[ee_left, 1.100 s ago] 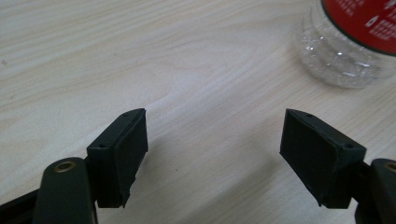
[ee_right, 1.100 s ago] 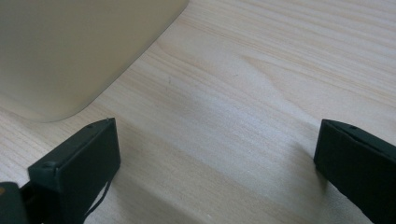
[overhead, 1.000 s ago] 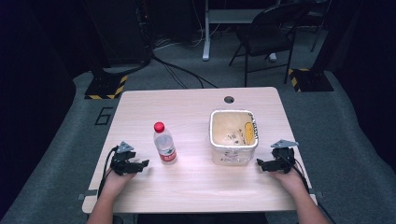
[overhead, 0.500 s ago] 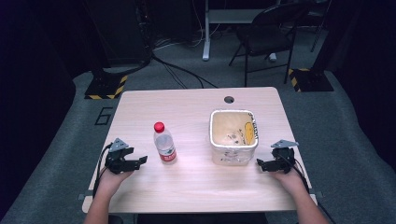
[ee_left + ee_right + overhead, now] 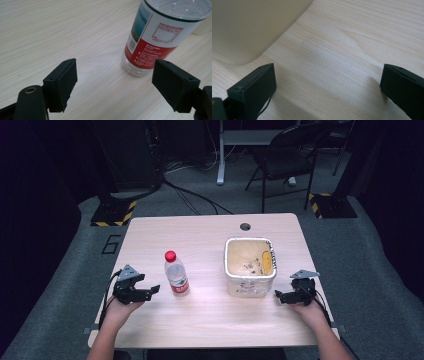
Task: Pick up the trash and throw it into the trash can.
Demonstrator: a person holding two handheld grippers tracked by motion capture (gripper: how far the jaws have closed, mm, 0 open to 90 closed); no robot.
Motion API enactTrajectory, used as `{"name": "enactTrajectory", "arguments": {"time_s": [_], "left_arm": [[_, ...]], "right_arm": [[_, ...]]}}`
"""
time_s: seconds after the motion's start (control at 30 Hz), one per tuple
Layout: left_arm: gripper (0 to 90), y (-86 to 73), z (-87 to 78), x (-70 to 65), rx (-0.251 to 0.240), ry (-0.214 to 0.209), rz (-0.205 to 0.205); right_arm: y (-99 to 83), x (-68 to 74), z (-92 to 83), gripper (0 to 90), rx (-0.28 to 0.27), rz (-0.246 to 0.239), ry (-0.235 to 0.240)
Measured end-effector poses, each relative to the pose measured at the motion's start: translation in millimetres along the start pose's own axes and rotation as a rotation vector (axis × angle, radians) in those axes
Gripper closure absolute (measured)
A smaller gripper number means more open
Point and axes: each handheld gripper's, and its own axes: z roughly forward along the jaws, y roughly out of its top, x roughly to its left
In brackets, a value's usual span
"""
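Bottle is standing upright on the table, red cap up, and we are seeing the left gripper just beside it, jaws spread wide and gripping nothing. Over by the cream bin, the right gripper is sitting near its wall, jaws also wide apart and empty.

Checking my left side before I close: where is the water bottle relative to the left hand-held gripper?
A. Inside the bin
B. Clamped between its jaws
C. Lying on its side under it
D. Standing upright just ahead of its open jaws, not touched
D: the bottle stands upright on the table, ahead of the left hand-held gripper, whose jaws are spread wide with bare wood between them.
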Motion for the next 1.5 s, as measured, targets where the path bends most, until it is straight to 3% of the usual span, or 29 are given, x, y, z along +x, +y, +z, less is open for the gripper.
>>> {"name": "enactTrajectory", "arguments": {"time_s": [0.47, 0.73, 0.9, 1.5], "left_arm": [[16.8, 12.8, -8.0, -7.7, -0.032, -0.053, 0.022], [15.4, 19.3, 3.3, -18.6, -0.050, -0.094, 0.038], [15.0, 22.1, 11.4, -24.3, -0.037, -0.110, 0.053], [14.8, 28.7, 30.3, -34.7, -0.034, -0.137, 0.051]], "right_arm": [[0.0, 0.0, 0.0, 0.0, 0.000, 0.001, 0.000], [0.0, 0.0, 0.0, 0.0, 0.000, 0.002, 0.000], [0.0, 0.0, 0.0, 0.0, 0.000, 0.001, 0.000], [0.0, 0.0, -0.1, 0.0, 0.000, 0.002, 0.000]]}}
